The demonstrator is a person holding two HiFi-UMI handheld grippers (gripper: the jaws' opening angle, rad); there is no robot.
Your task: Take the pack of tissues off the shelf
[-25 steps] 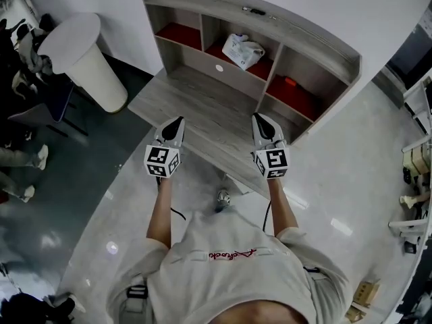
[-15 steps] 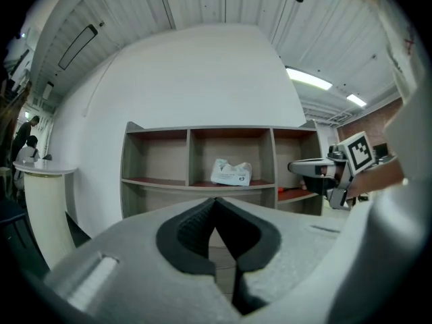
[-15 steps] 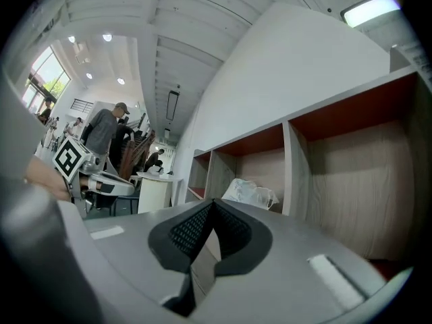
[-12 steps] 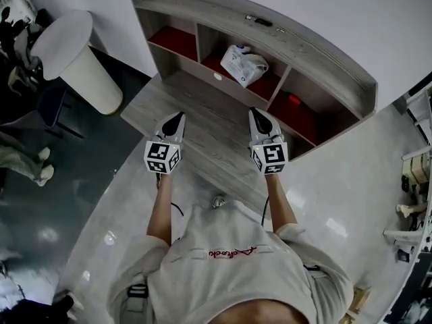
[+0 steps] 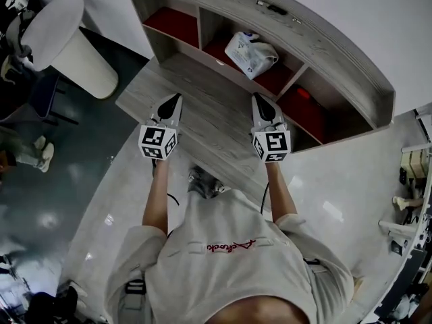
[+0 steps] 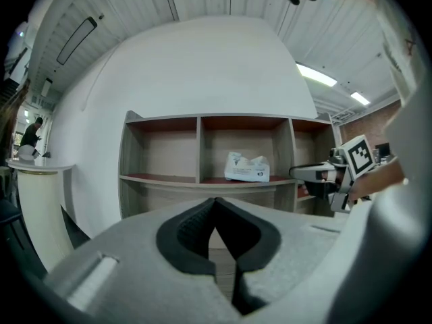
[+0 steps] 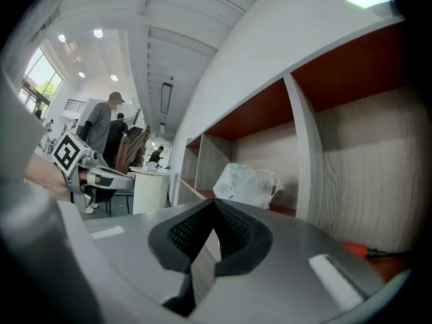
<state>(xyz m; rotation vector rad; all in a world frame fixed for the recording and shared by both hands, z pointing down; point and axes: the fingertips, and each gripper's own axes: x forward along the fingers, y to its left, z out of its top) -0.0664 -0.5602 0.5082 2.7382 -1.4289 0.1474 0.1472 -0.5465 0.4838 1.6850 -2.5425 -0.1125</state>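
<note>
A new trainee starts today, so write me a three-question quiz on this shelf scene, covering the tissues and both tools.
1. Which compartment of the shelf holds the pack of tissues? A) left B) middle C) right
2. How do the jaws of the left tool and the right tool stand, and is anything between them?
3. True or false: the right tool holds the pack of tissues.

Key:
1. B
2. Both are shut, with nothing between them.
3. False. The pack sits in the shelf, apart from both tools.
</note>
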